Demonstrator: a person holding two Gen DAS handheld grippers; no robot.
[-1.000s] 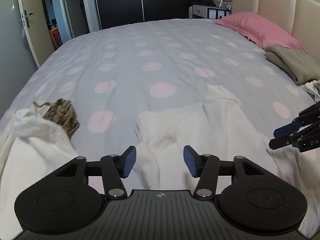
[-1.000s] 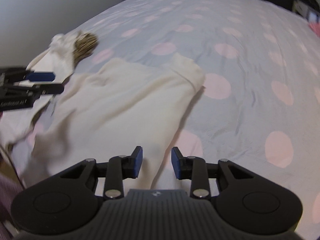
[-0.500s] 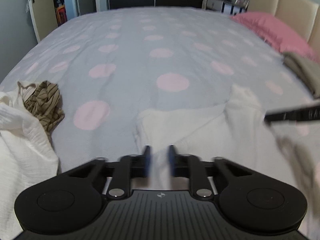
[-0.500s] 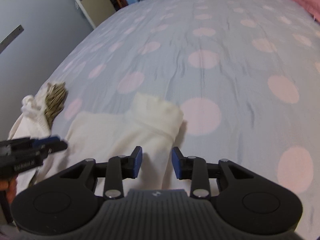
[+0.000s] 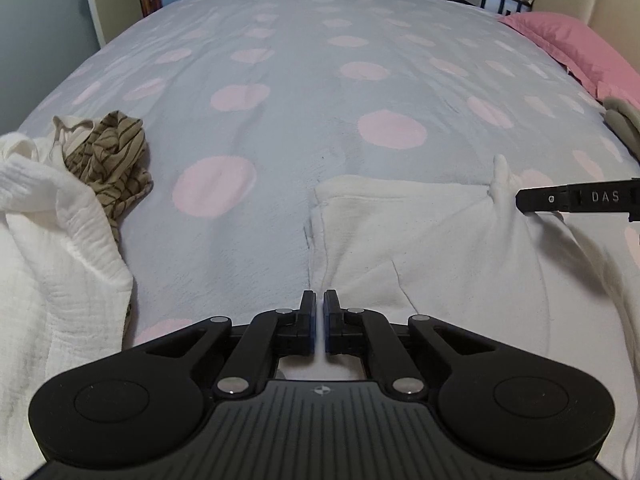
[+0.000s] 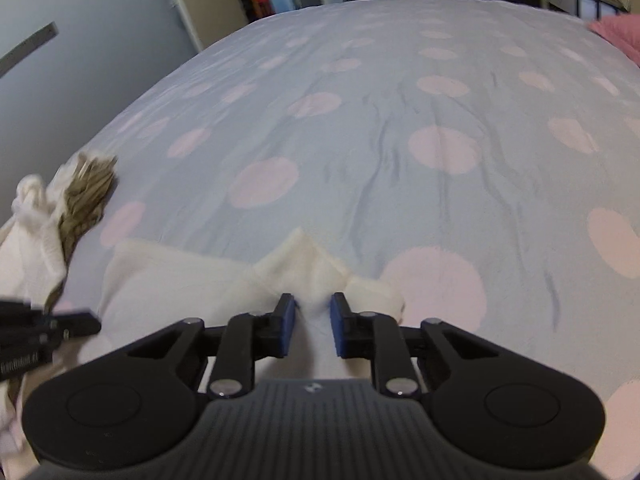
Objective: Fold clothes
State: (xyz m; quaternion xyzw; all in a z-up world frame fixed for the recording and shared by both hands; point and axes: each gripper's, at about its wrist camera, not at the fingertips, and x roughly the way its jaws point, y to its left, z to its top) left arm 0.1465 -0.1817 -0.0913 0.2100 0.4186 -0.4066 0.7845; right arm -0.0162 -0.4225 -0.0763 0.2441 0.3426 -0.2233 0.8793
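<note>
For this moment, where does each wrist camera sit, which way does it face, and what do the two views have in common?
Left wrist: low over the near bed edge, facing along the bed toward the wardrobe; own left gripper pinches the cream garment; right gripper enters from the right.
Right wrist: same edge, angled toward the door; own right gripper grips bunched cream cloth; the left gripper shows at left.
Shared: cream garment, striped garment, spotted duvet.

Open spotted bedspread [image 5: 304, 80] fills the upper and middle frame, free to pass. A heap of clothes [image 5: 60, 216] blocks the lower left; a pink pillow [image 5: 576, 48] lines the upper right edge.
</note>
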